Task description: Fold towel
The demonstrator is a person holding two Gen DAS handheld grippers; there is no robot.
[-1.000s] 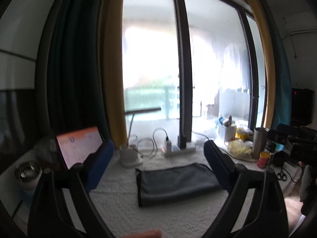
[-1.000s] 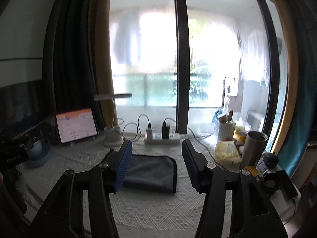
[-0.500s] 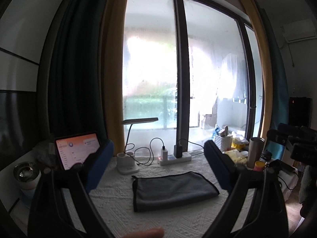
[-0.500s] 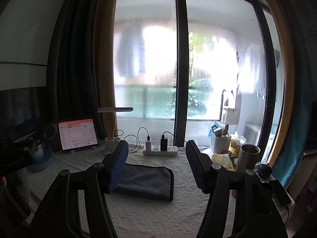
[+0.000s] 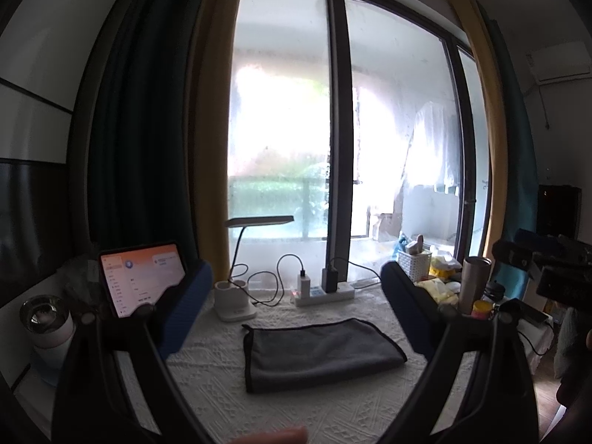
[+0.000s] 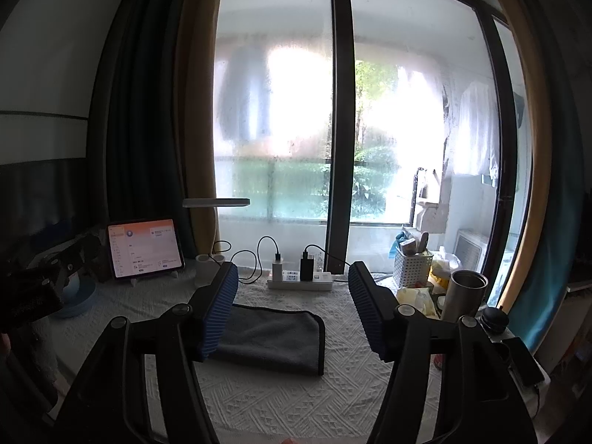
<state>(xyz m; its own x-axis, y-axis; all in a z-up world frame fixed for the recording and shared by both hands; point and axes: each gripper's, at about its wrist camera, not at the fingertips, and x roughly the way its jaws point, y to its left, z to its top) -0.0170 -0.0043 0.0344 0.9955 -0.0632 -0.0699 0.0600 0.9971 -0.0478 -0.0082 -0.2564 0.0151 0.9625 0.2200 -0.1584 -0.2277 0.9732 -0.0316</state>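
A dark grey towel (image 5: 318,351) lies folded into a flat rectangle on the white textured tablecloth (image 5: 207,388); it also shows in the right wrist view (image 6: 273,336). My left gripper (image 5: 296,303) is open and empty, held back above the table's near side with the towel between its blue fingers (image 5: 185,314) in the view. My right gripper (image 6: 292,307) is open and empty too, set back from the towel, whose left part is hidden behind its left finger (image 6: 220,310).
Behind the towel stand a white power strip with chargers (image 5: 322,290), a desk lamp (image 5: 236,299) and a lit tablet (image 6: 144,248). A steel tumbler (image 6: 464,296), a white basket (image 6: 412,268) and yellow packets sit right. A metal cup (image 5: 46,318) is left.
Both grippers have pulled back and up from the table, so the towel looks smaller and lower in view. The towel lies unmoved.
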